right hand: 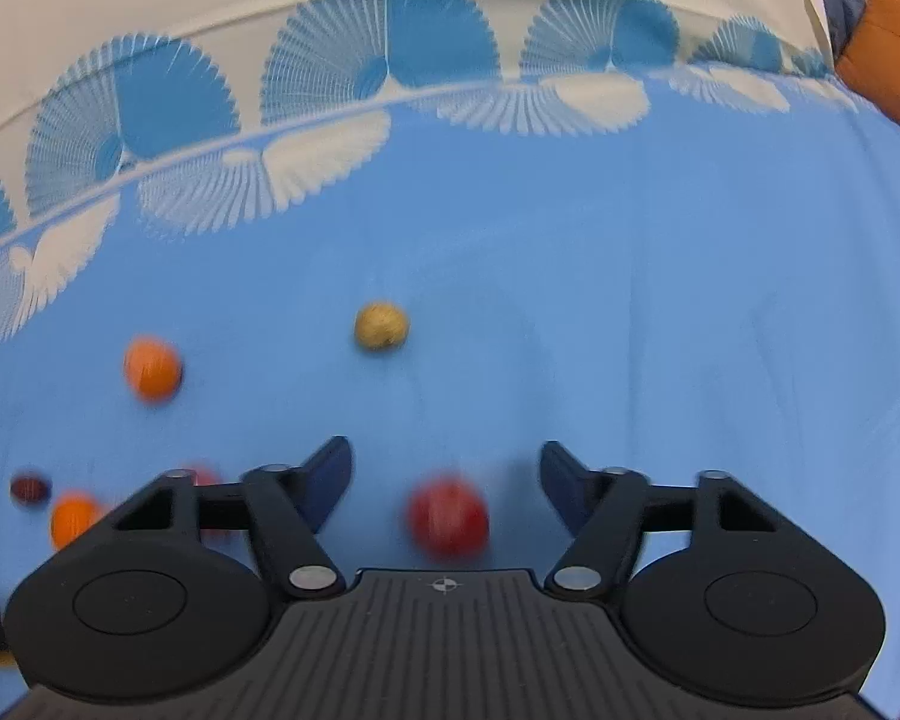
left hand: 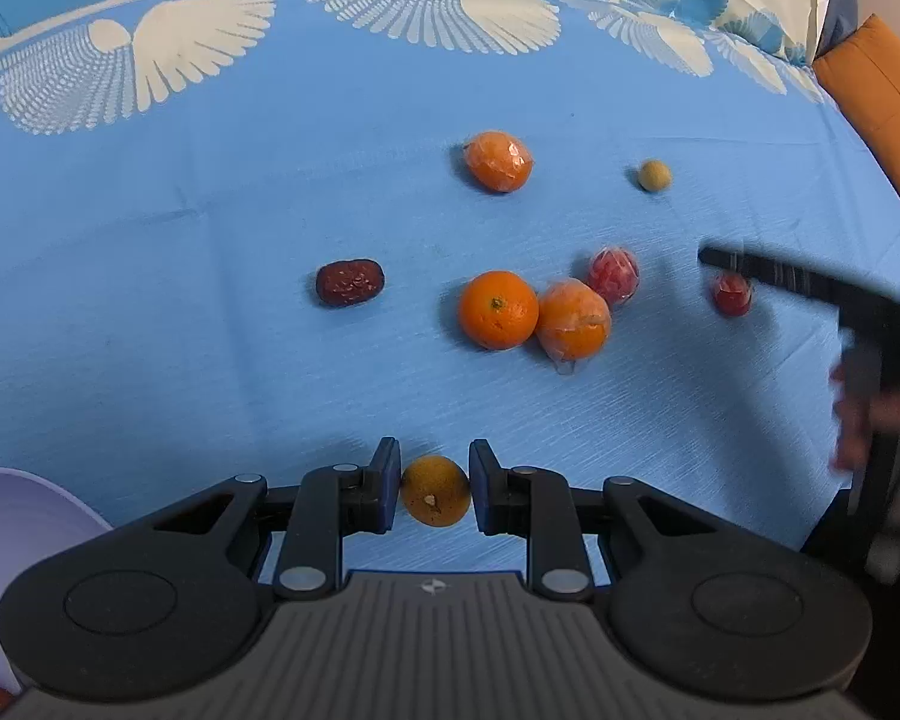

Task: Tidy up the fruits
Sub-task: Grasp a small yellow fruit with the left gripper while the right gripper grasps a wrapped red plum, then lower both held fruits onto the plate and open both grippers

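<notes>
Carry the small orange over to the pale bowl at eight o'clock, and let go only once it is above the rim. The left gripper is clamped on it. The right gripper stands apart around a red fruit, not touching.

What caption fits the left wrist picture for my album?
Left gripper pinches a small orange above a blue tablecloth scattered with fruit.
</notes>
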Demonstrator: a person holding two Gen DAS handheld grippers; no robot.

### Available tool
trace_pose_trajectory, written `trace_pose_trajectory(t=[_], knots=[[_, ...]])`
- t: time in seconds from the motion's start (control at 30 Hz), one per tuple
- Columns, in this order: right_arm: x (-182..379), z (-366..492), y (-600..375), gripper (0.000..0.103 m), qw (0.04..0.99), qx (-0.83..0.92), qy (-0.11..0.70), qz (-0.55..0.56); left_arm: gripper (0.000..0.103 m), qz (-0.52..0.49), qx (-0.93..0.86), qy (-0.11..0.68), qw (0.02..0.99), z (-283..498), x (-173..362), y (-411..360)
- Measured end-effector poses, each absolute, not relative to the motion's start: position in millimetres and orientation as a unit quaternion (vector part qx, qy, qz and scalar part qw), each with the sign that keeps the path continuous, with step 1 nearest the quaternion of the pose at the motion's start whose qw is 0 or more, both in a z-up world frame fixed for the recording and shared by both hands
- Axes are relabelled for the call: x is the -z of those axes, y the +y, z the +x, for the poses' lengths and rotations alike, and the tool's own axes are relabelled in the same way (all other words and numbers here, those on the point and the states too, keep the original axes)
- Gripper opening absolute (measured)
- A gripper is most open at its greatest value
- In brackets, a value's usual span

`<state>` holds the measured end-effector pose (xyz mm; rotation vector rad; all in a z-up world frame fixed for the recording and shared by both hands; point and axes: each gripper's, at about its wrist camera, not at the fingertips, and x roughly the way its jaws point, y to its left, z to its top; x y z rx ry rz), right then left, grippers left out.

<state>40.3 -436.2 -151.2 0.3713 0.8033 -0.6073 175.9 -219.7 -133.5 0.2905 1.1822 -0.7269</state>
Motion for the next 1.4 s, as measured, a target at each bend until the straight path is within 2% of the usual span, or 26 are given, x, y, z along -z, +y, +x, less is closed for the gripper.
trace_pose_trajectory(t=[0.07,0.1,0.13,0.17,0.2,0.37,0.7,0.9,1.17,1.4], knots=[[166,34,-421,0.073,0.858,0.289,0.393,0.162,0.027,0.136,0.337,0.544,0.756,176,135,-222],[169,33,-412,0.066,0.865,0.295,0.384,0.130,0.027,0.138,0.338,0.543,0.756,174,134,-223],[170,35,-407,0.057,0.870,0.291,0.382,0.113,0.027,0.138,0.340,0.541,0.756,173,132,-222],[169,35,-404,0.032,0.876,0.285,0.373,0.107,0.027,0.137,0.343,0.539,0.757,171,130,-222],[167,37,-402,0.027,0.879,0.286,0.367,0.100,0.027,0.136,0.345,0.535,0.759,169,126,-220],[154,31,-392,0.027,0.883,0.293,0.358,0.076,0.027,0.126,0.341,0.525,0.769,160,103,-205],[61,-26,-322,0.027,0.935,0.234,0.262,0.041,0.027,0.099,0.320,0.488,0.806,114,37,-146],[24,-55,-268,0.027,0.958,0.158,0.232,0.050,0.027,0.064,0.286,0.481,0.827,86,11,-93],[10,-64,-200,0.027,0.967,0.073,0.240,0.046,0.027,0.042,0.239,0.454,0.857,59,-14,-26],[14,-53,-156,0.027,0.965,0.017,0.259,0.032,0.027,0.025,0.217,0.446,0.868,54,-11,7]])
